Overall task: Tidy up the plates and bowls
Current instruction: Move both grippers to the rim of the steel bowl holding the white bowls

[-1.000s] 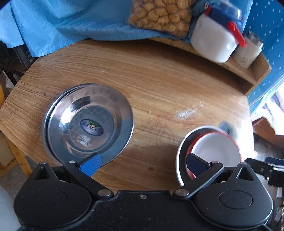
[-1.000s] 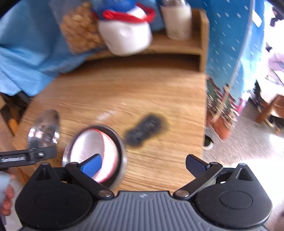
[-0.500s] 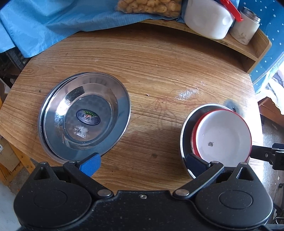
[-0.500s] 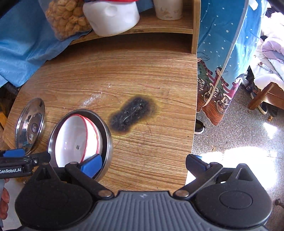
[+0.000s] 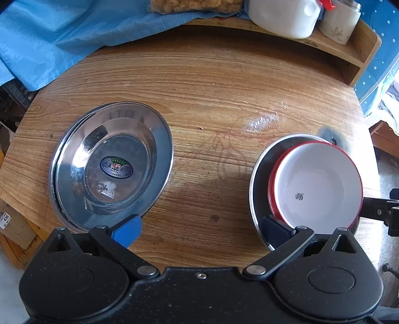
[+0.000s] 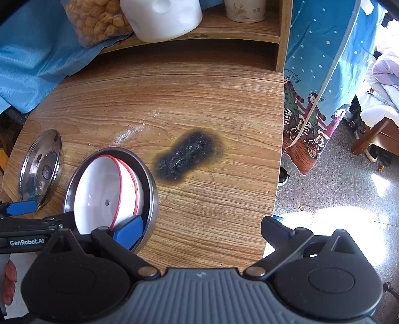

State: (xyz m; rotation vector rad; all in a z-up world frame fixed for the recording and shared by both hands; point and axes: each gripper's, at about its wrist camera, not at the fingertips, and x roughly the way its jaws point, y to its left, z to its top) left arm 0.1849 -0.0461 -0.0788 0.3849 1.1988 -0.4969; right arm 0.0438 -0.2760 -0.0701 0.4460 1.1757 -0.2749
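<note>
Wooden and round at its near edge, the counter (image 5: pixel 212 82) fills most of both views, with a blue cloth (image 5: pixel 62 37) hanging at the far left and a low wooden shelf (image 6: pixel 212 30) along the far side. A big white jug (image 6: pixel 162 17) and a bag of brown snacks (image 6: pixel 97 20) sit on that shelf. A black burn mark (image 6: pixel 187 157) stains the wood right of the middle.

Next in size come the steel plates (image 5: pixel 111 164), a small stack lying flat on the left. They look sorted already, plate on plate. A sticker sits in the middle of the top one, but its words are too small to read.

On the right is a steel bowl (image 5: pixel 259 179) with red-rimmed white bowls (image 5: pixel 316 184) nested inside it. They lean to one side and do not sit level, so I think this pile may need tidying. The top white bowl has a tiny dark mark on its bottom that I cannot read.

The left gripper (image 5: pixel 200 229) hangs over the near edge between the two piles. Its fingers are spread wide and hold nothing. The right gripper (image 6: pixel 202 230) is near the bowls, with one blue finger by the steel bowl's near rim. Its fingers are also wide apart and empty. Both look ready to pick something.

Smallest is the writing: "GenRobot.AI" on the left gripper's side, seen from the right camera.
</note>
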